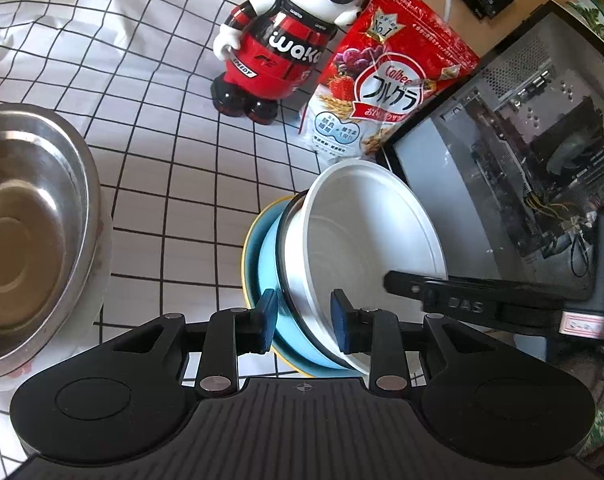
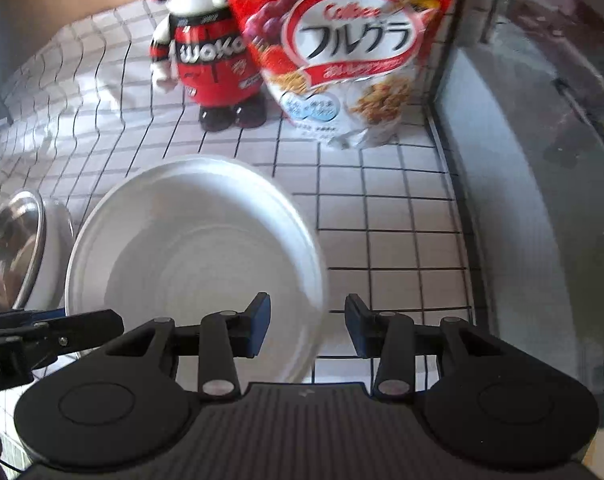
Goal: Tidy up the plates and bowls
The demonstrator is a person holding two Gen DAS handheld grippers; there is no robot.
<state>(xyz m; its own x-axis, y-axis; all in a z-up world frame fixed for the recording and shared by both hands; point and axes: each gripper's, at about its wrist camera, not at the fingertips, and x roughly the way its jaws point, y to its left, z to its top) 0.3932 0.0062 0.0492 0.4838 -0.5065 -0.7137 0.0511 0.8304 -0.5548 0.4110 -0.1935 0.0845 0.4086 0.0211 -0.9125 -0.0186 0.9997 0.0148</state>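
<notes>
Read "Calbee", "フルグラ" and a "No.1" crown badge on the red cereal bag (image 1: pixel 386 76). Robot figurine (image 1: pixel 278 44) had "wako" across its chest, "SPEEDY" on a hip tag. My right gripper (image 1: pixel 406 284), seen from my left camera, carried raised "DAS". Smaller bag print was unreadable to me.

We count three nested dishes on the right: one white bowl (image 1: pixel 374 232), one steel bowl (image 1: pixel 292 280) under it, one blue bowl (image 1: pixel 268 264), all on one yellow-rimmed plate (image 1: pixel 247 248). Over on the left, one more steel bowl (image 1: pixel 30 232) on one white plate (image 2: pixel 58 256). That makes four bowls, two plates. Behind them, one toy figure (image 1: pixel 278 40), one cereal bag (image 1: pixel 386 76), and one computer case (image 1: pixel 542 152). Two tongs are in play.
</notes>
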